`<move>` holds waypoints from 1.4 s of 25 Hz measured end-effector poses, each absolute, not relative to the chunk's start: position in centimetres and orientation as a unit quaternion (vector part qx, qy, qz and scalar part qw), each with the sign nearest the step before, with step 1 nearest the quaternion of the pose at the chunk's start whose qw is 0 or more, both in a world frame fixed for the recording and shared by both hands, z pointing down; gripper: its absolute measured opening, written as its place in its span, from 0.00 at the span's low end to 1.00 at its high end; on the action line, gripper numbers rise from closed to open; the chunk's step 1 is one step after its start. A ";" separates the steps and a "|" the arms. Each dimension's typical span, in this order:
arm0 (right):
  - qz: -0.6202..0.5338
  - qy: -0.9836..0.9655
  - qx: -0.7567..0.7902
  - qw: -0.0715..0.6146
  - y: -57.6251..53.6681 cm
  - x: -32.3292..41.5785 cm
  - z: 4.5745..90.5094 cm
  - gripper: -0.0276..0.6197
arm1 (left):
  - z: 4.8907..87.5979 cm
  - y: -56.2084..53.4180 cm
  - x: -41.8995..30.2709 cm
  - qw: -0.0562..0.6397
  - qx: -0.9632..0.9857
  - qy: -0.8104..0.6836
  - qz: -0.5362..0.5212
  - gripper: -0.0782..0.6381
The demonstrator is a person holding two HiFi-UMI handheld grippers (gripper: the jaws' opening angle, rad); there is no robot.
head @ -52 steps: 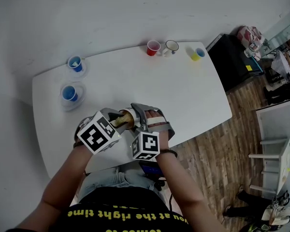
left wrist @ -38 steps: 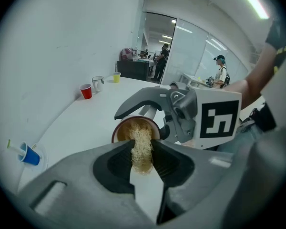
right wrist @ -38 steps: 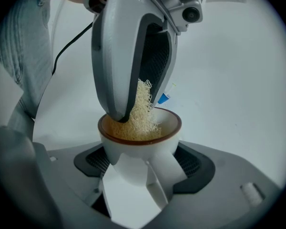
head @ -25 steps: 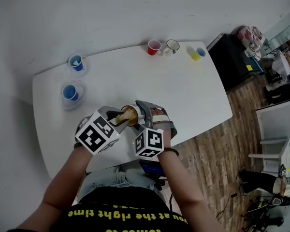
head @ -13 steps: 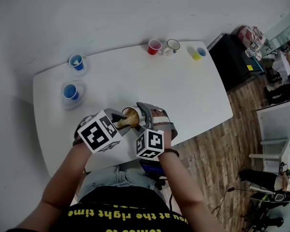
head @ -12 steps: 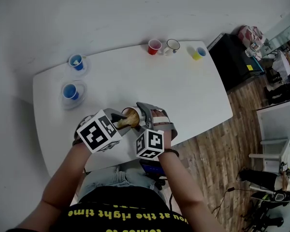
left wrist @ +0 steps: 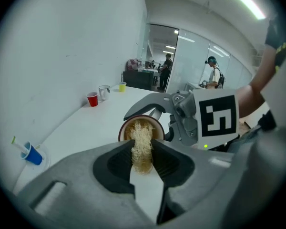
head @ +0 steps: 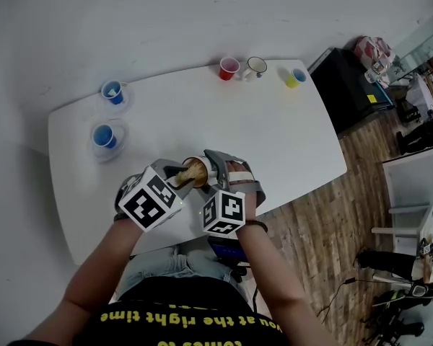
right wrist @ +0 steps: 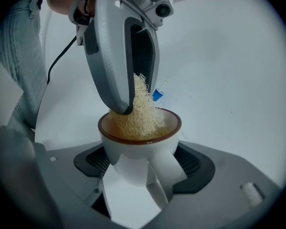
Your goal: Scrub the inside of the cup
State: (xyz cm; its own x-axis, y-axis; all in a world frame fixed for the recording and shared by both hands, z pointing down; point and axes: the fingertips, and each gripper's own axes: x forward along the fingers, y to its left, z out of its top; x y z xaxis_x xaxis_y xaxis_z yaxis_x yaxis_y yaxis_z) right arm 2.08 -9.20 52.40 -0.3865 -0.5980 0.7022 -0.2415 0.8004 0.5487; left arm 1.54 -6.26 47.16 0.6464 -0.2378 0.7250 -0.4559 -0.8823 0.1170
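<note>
Scrubber (right wrist: 144, 114) clamped by left gripper (left wrist: 143, 149), inside cup (right wrist: 133, 162).

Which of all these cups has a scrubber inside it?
The white, brown-rimmed cup clamped in the right gripper: the left gripper holds a straw-coloured scrubber in it. It is the only cup being held.

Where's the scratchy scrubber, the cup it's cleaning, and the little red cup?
scrubber (right wrist: 139, 114), right gripper view, its fuzzy middle.
white cup (right wrist: 127, 162), right gripper view, its outer wall.
red cup (head: 229, 69), head view, its open top.
</note>
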 end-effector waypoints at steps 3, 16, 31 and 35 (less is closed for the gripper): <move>-0.187 -0.809 0.255 0.496 -9.1 2.0 52.6 0.65 | 47.4 -5.8 1.6 0.129 0.891 -0.175 0.398 0.25; -0.173 -0.813 0.263 0.490 -9.2 2.2 52.4 0.65 | 46.0 -5.9 0.9 0.150 0.900 -0.177 0.369 0.25; -0.176 -0.809 0.256 0.499 -9.3 2.1 53.2 0.65 | 46.9 -4.6 1.0 0.211 0.897 -0.136 0.363 0.25; -0.176 -0.809 0.258 0.497 -9.3 2.2 53.2 0.65 | 46.3 -5.4 0.9 0.204 0.902 -0.161 0.344 0.25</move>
